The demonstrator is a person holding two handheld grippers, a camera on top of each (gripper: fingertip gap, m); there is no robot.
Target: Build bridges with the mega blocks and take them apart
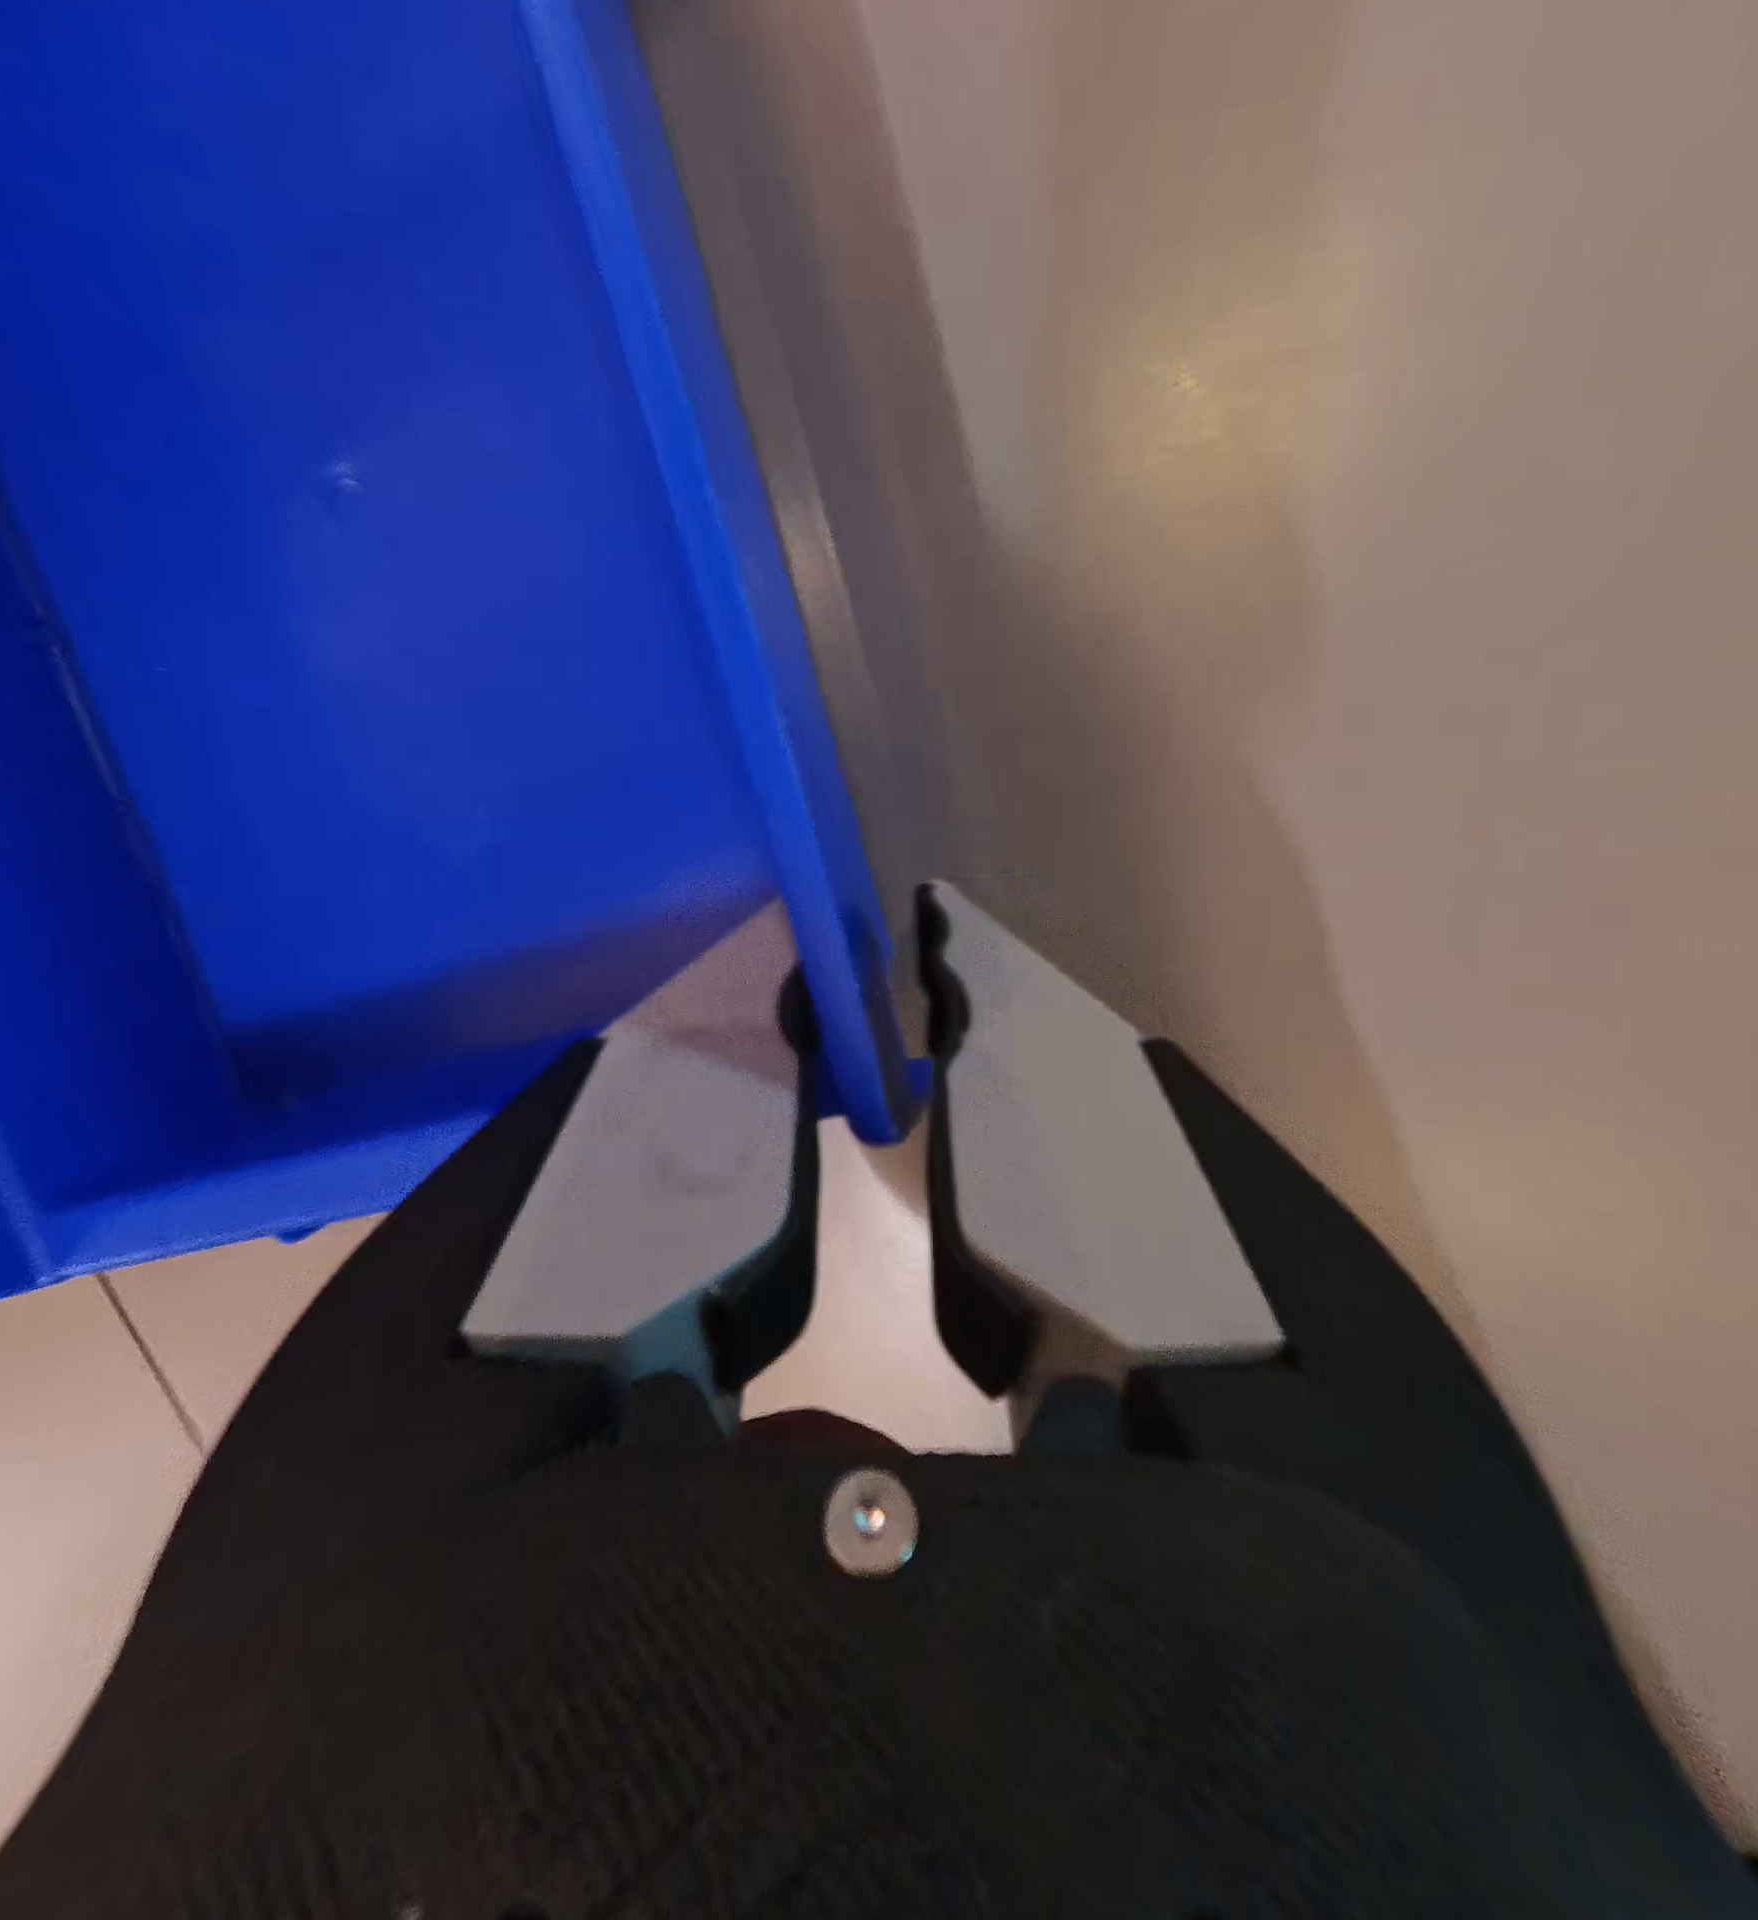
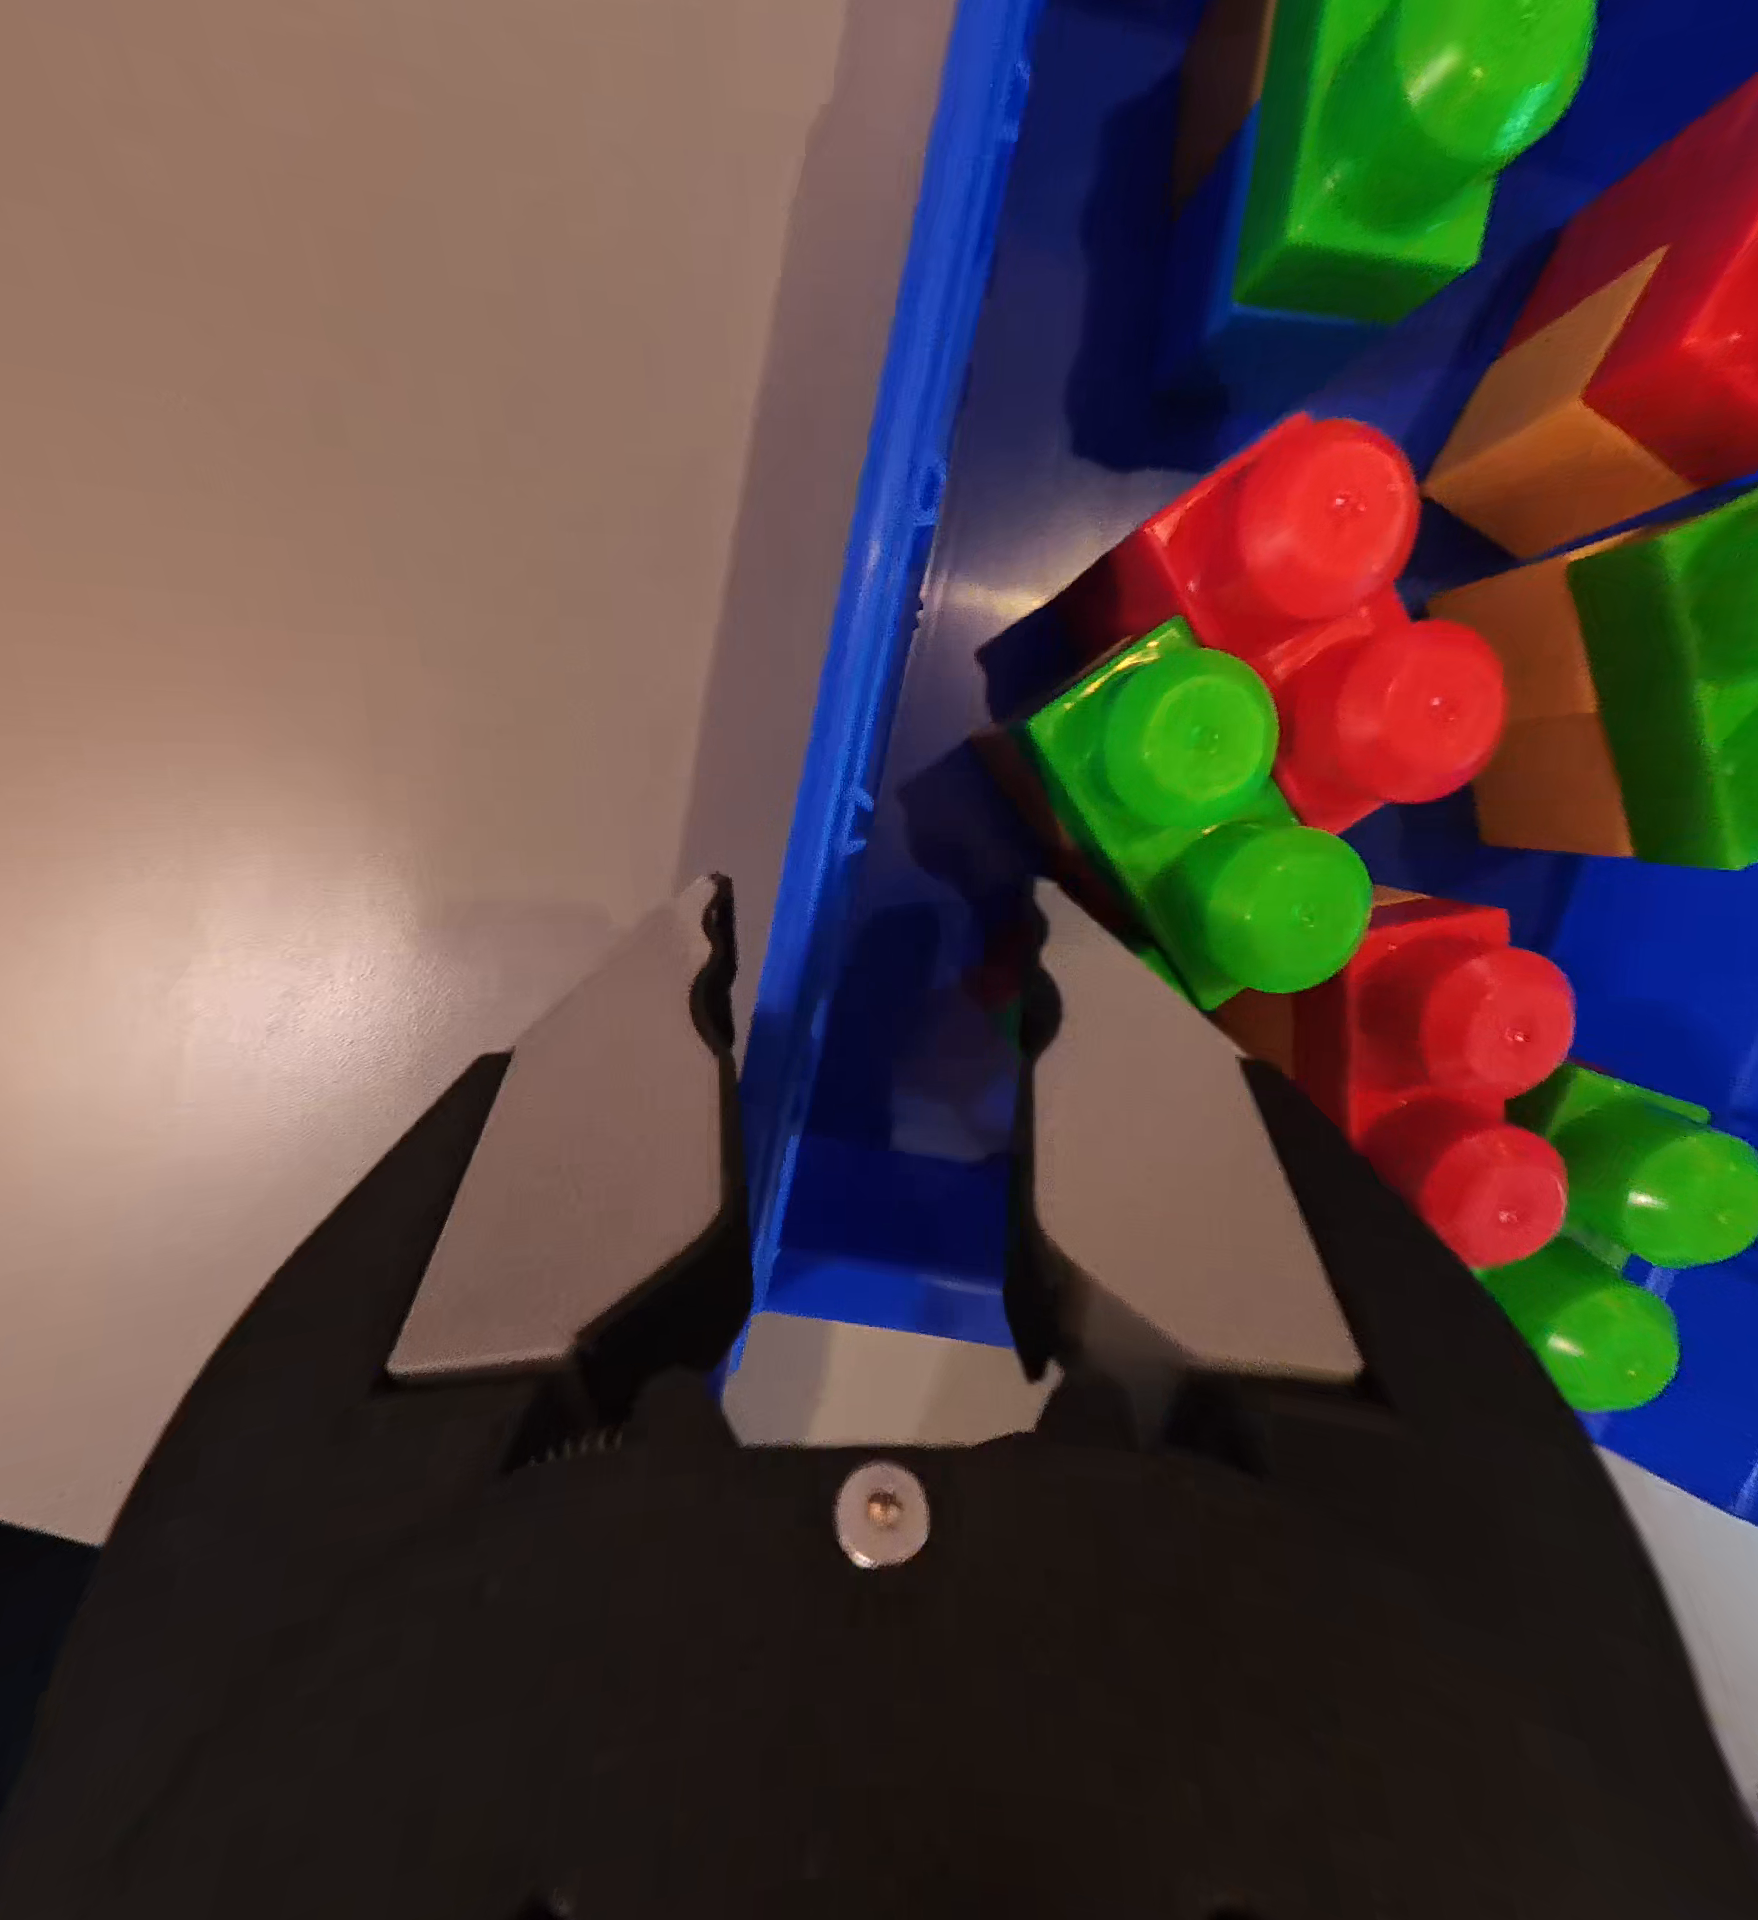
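Mega blocks (image 2: 1259, 675) in red, green and tan are seen heaped inside a blue bin (image 2: 854, 727), filling the right wrist view from 12 o'clock round to 4 o'clock. Each block is topped with rounded studs; a green two-stud block (image 2: 1197, 821) lies against a red two-stud block (image 2: 1342, 613) near the centre, and a red-and-green pair (image 2: 1540, 1164) lies at about 4 o'clock. The bin stands on a pale table (image 2: 283, 520).

The right gripper (image 2: 880, 997) is set astride the bin's wall: one finger lies outside over the table, the other inside beside the green block. A gap is left to the inner finger, so the jaws are only partly closed and the wall is not pinched.

In the left wrist view, the left gripper (image 1: 859, 997) is closed narrowly on the rim of the blue bin (image 1: 335, 623), the wall being held between the two fingers. From there the bin stretches toward 11 o'clock, with the table (image 1: 1374, 727) at 3 o'clock.
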